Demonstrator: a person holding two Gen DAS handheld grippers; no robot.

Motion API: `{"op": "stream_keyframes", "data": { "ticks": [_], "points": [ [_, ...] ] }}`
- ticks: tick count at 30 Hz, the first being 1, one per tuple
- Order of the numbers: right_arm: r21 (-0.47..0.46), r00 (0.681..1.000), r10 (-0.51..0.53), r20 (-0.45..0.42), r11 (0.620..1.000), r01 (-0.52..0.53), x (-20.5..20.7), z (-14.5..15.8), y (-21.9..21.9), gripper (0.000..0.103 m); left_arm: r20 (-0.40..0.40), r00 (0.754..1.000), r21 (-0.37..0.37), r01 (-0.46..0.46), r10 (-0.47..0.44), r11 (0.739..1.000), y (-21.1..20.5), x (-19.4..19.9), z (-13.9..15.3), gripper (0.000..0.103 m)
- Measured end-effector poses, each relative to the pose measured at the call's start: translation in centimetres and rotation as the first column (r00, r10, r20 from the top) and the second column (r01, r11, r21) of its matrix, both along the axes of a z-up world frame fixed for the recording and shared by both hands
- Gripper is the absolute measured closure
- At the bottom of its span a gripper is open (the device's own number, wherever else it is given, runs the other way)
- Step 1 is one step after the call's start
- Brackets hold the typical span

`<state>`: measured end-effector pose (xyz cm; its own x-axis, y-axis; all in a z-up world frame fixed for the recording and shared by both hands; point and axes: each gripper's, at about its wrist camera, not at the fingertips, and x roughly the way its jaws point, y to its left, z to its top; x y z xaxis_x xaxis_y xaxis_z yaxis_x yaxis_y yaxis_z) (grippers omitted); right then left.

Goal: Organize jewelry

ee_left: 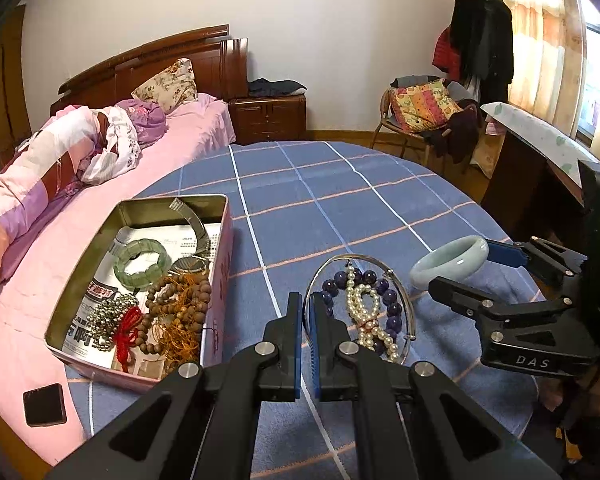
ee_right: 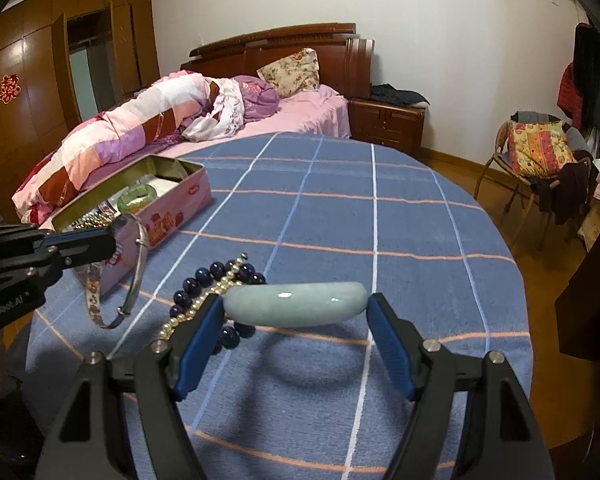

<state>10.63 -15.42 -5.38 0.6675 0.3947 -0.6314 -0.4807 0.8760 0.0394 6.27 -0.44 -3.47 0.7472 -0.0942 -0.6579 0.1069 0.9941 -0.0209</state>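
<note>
Jade bangle (ee_right: 296, 304) clamped across wide-spread right hand-held gripper (ee_right: 296, 312).

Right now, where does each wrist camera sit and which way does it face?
Left wrist: on the left gripper, low over the table, facing the bed; its fingers pinch the silver bangle, tin to the left, right gripper in at right.
Right wrist: on the right gripper, facing the bed; its fingers hold the jade bangle, lifted; left gripper in at left.
Shared: both grippers, both bangles, tin, beads.
</note>
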Motion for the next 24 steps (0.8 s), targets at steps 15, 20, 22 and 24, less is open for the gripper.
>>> {"op": "stream_keyframes", "data": {
  "ticks": [15, 20, 22, 24],
  "points": [
    [0.029, 0.997, 0.059, 0.058, 0.998, -0.061, -0.4, 3.1, 2.4, 0.027, 0.074, 0.997, 0.025, -0.04, 0.038, 0.999, 2.8, 0.6, 3.6, 0.101],
    [0.025, 0.992, 0.093, 0.088, 0.995, -0.096, -0.1, 4.4, 3.9, 0.027, 0.096, 0.992, 0.032, -0.081, 0.077, 0.996, 5.1, 1.0, 4.7, 0.101],
    [0.014, 0.988, 0.116, 0.1, 0.993, -0.118, 0.0, 5.0, 4.9, 0.027, 0.101, 0.99, 0.031, -0.098, 0.095, 0.995, 6.0, 1.2, 4.9, 0.101],
    [0.008, 0.985, 0.135, 0.107, 0.991, -0.137, 0.0, 5.3, 5.6, 0.028, 0.102, 0.989, 0.033, -0.113, 0.109, 0.993, 6.7, 1.3, 5.1, 0.101]
  ]
}}
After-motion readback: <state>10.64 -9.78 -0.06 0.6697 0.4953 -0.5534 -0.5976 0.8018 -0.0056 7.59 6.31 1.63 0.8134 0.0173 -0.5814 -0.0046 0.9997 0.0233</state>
